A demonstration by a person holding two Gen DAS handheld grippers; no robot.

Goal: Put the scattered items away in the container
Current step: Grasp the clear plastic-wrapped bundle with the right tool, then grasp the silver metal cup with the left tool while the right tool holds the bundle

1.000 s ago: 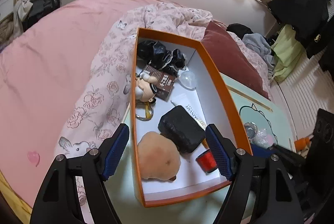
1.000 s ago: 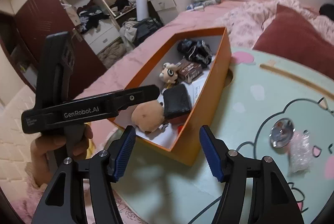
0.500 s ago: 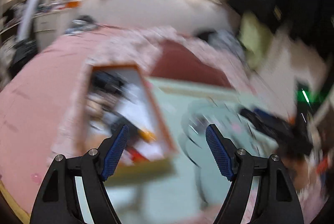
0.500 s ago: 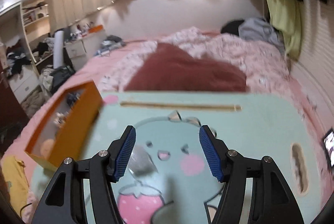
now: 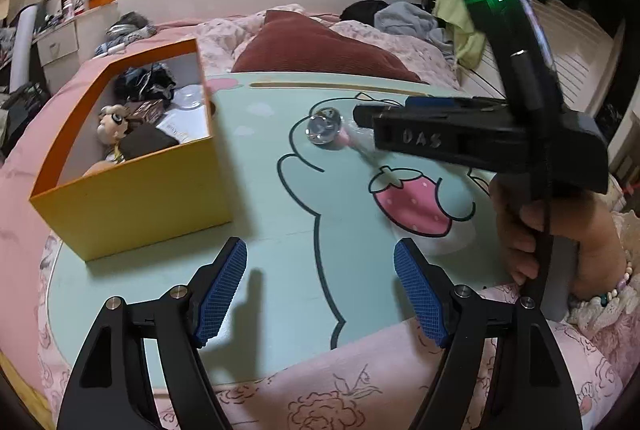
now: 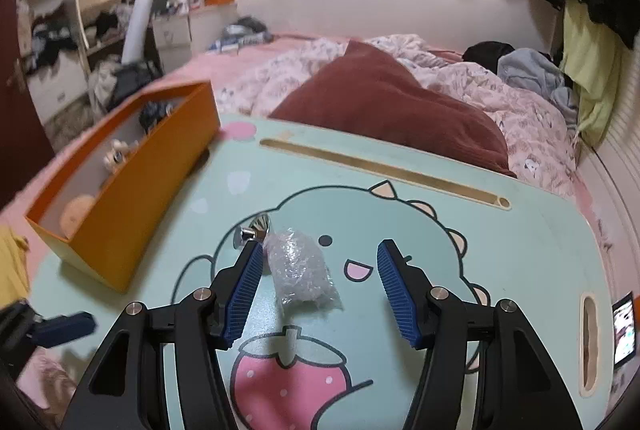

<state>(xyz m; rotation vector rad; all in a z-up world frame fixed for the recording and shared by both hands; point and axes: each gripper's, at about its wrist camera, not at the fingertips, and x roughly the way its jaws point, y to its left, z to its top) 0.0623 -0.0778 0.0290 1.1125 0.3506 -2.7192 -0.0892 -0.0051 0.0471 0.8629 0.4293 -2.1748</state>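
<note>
An orange box (image 5: pixel 132 189) stands at the left of a mint lap table (image 5: pixel 280 230) and holds a doll, a brown plush, a black pouch and other bits; it also shows in the right wrist view (image 6: pixel 132 197). A shiny metal knob (image 6: pixel 256 228) and a clear bubble-wrap packet (image 6: pixel 300 272) lie on the table. My right gripper (image 6: pixel 320 288) is open, its fingers around the packet, just above it. The knob (image 5: pixel 324 127) also shows in the left wrist view beside the right gripper's body (image 5: pixel 480 145). My left gripper (image 5: pixel 320 288) is open and empty over the table's near edge.
The table lies on a pink bed with a dark red pillow (image 6: pixel 384 105) and a rumpled floral duvet (image 6: pixel 500 93) behind it. A phone (image 6: pixel 624 330) sits at the table's right edge. Clothes hang at the right wall.
Both grippers swung right, away from the box. The left one pulled back to the table's near edge. The right one came down over the bubble-wrap packet.
</note>
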